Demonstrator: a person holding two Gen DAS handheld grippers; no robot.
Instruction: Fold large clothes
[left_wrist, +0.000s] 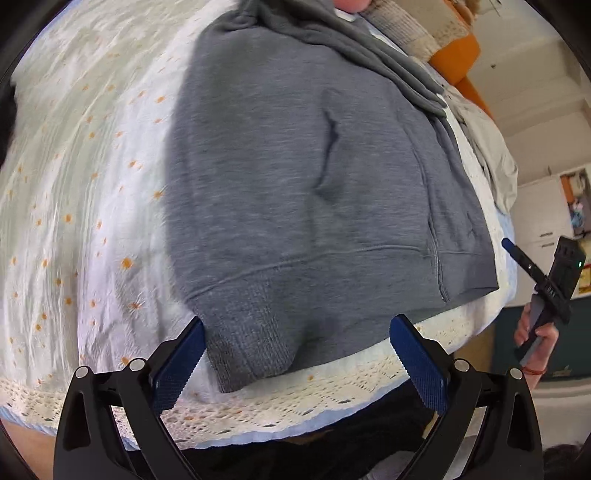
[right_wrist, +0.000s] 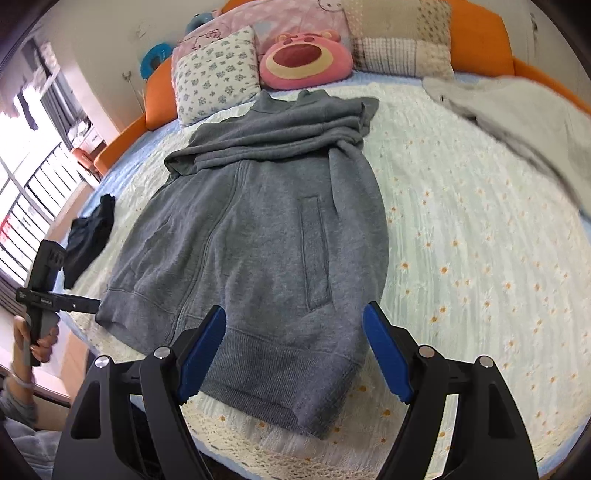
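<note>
**Ana:** Hoodie (right_wrist: 258, 229), grey, zip-front, spread flat on the daisy-print bedspread (right_wrist: 480, 258), ribbed hem towards the bed's near edge, collar end up by the pillows. Both sleeves are folded in across the chest, stacked in a thick band.

**Ben:** And the right gripper (right_wrist: 294, 330)?

**Ana:** Pointing down over the hem, jaws spread wide, blue pads (right_wrist: 205, 354) on either side of the ribbing. Nothing pinched; the cloth lies slack between them.

**Ben:** Same story from the left wrist view. The left gripper (left_wrist: 295, 332) hovers at a corner of the hem where the ribbed band bulges over the lace trim (left_wrist: 332, 391) of the bedspread. Jaws released, one pad just beside the fabric's edge, the other off to the side above the lace.

**Ana:** I can see that gripper side-on too, at the left edge of my view, a hand (right_wrist: 40, 339) wrapped round its handle, its finger reaching level towards the hem's far corner.

**Ben:** What else is on the bed?

**Ana:** A small dark garment (right_wrist: 90, 236) near the left edge, well apart from the hoodie. A pale grey garment (right_wrist: 517, 122) rumpled at upper right. Up top, a floral pillow (right_wrist: 216, 77), a pink bear cushion (right_wrist: 304, 59) and a patchwork pillow (right_wrist: 400, 37) against the orange headboard (right_wrist: 476, 33).
</note>
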